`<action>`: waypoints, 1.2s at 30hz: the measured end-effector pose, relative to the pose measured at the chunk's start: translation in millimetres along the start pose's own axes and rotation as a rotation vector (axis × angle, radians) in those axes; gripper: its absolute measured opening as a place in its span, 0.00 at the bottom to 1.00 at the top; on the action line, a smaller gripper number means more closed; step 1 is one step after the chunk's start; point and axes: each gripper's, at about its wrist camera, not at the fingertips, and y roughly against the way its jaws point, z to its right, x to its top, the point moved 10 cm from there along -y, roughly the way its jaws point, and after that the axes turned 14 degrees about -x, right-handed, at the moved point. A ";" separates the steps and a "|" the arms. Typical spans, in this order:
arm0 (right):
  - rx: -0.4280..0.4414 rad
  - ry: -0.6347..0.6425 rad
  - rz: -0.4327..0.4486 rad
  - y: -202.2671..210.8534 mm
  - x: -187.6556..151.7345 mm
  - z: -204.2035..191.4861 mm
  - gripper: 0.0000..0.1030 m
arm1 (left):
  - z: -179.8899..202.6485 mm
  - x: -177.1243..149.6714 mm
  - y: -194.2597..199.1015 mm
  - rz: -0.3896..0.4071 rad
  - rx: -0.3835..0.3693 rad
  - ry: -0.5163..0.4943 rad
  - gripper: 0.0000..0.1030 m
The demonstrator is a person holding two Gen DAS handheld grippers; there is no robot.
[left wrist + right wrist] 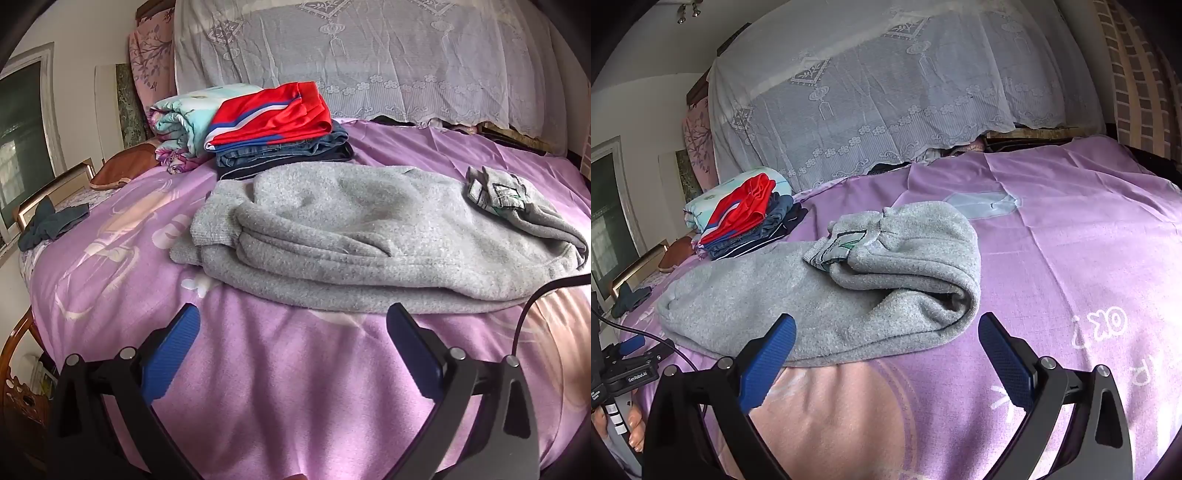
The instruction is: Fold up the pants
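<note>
The grey fleece pants [369,236] lie crosswise on the purple bedsheet [277,387], near its front edge, already doubled lengthwise so that the legs are stacked. At the right end the waist section is turned back over the legs, forming a thick roll [916,266] with a printed label [836,251] exposed. The cuffs [207,229] lie flat at the left end.

Handling judgement: the fabric appears thick, soft and limp, with a fuzzy, non-slippery surface. It is probably moderately heavy for a garment and not fragile. Layers will likely cling to one another and sag when lifted from one point.

Recommended hold: grip through all stacked layers at an edge, not the top layer alone. The cuff end suits the left gripper [291,332]; the near edge beside the roll suits the right gripper [886,336].

Both grippers have their jaws spread wide and hold nothing. Each hovers over bare sheet just in front of the pants, the right one nearly at the near hem.

Behind the pants, close to the cuff end, stands a pile of folded clothes [280,140] topped by a red garment. A lace cover [369,55] hangs at the back.
</note>
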 end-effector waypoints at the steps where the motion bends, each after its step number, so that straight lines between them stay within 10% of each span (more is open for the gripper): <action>1: 0.000 0.000 0.000 0.1 -0.1 0.0 0.97 | 0.0 0.0 0.2 0.000 0.001 0.000 0.96; 36: 0.003 -0.007 -0.005 0.4 -0.8 0.3 0.97 | -5.4 -6.5 -2.5 -0.003 0.017 -0.011 0.96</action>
